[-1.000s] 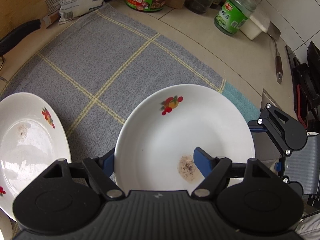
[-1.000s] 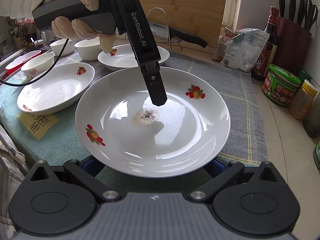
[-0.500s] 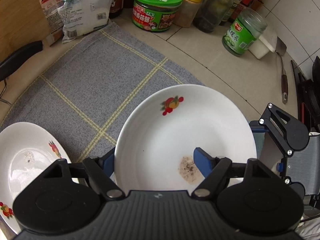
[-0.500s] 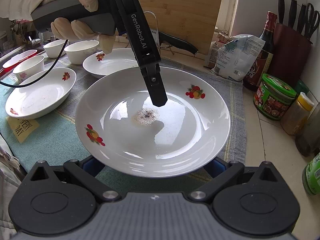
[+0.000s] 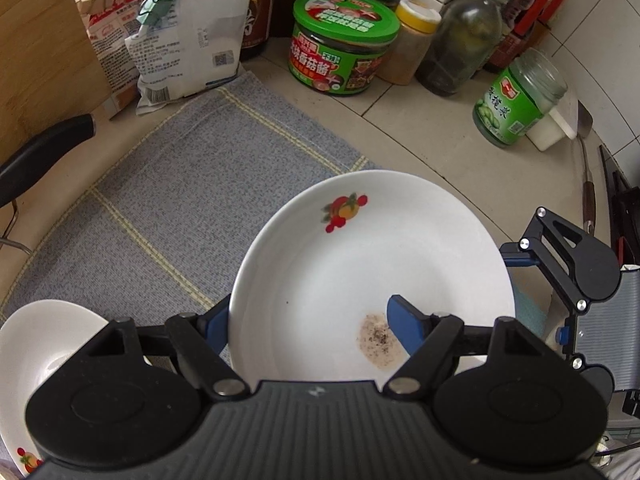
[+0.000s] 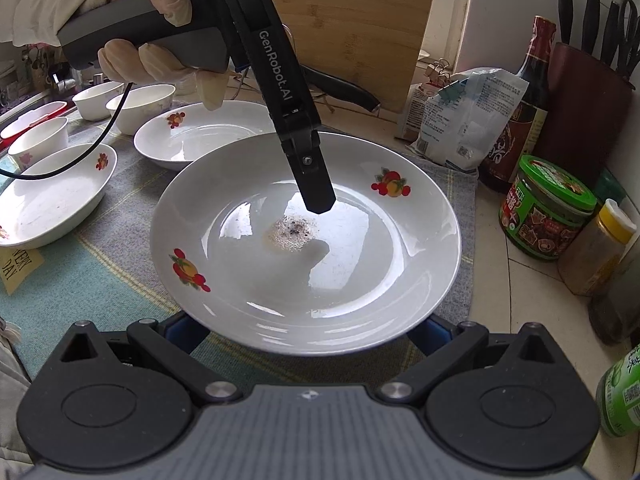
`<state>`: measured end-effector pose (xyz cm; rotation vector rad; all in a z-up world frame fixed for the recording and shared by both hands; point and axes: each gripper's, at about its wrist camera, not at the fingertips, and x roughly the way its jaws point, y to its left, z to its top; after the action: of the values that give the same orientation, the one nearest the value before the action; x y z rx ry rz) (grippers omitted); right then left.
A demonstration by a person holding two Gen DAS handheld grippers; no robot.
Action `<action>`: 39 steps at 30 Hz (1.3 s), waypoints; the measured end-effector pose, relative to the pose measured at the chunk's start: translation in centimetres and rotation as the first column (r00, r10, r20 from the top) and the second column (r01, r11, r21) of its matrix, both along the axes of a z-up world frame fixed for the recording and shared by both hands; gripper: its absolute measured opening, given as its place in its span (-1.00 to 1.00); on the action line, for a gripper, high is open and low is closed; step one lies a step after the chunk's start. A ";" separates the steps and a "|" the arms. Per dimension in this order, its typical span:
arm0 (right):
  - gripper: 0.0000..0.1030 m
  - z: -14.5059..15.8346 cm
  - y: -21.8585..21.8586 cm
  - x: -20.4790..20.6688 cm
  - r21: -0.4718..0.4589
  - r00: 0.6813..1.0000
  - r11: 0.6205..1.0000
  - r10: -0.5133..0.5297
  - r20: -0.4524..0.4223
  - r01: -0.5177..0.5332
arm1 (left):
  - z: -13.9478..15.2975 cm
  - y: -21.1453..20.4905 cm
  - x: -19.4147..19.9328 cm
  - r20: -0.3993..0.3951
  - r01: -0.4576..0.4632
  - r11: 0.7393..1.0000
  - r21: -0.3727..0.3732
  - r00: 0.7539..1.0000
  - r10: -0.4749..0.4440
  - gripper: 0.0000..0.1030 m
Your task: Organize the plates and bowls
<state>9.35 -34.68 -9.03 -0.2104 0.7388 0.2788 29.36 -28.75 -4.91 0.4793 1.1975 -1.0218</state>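
A white plate [image 5: 360,264] with fruit prints and a brown crumb stain is held above the grey checked cloth [image 5: 180,200]. My left gripper [image 5: 308,320] is shut on its rim, one blue finger [image 5: 404,328] inside the plate and the other outside it. In the right wrist view that inner finger [image 6: 312,176] comes down into the plate [image 6: 360,280] from a gloved hand [image 6: 160,60]. My right gripper [image 6: 308,316] grips the same plate from the opposite side, its fingertips hidden beneath it. Two more plates [image 6: 52,196] [image 6: 200,136] and three bowls [image 6: 140,106] rest at the left.
A green-lidded tub [image 5: 344,40], jars and bottles [image 5: 516,100], and clipped bags [image 5: 180,40] line the tiled counter's back. A wooden board [image 6: 360,20] leans behind, with a black handle [image 5: 40,152] beside it. A knife block [image 6: 588,92] stands far right. Another plate [image 5: 48,344] lies lower left.
Both grippers have carried the plate together across the cloth toward the jars. The other plates and bowls have slid away to the left. The grip on the plate looks unchanged.
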 end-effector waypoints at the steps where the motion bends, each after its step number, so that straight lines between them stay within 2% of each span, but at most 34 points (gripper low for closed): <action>1: 1.00 -0.1 -0.1 0.2 -0.001 1.000 1.000 0.001 -0.001 -0.001 | -0.1 -0.2 0.2 0.000 -0.001 1.000 0.000 1.000 0.001 0.51; 17: 1.00 -1.5 -2.7 2.9 -0.003 0.999 1.000 -0.022 -0.034 0.022 | -1.4 -3.1 2.8 0.001 0.008 1.000 -0.001 1.000 -0.008 0.51; 39: 1.00 -2.3 -3.2 4.0 0.002 0.998 0.999 -0.038 -0.047 0.039 | -2.7 -4.0 4.0 0.010 -0.014 1.000 0.014 1.000 0.014 0.51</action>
<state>13.39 -37.88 -11.31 -0.1871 0.7878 0.2489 33.38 -32.73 -7.57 0.4863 1.1982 -0.9982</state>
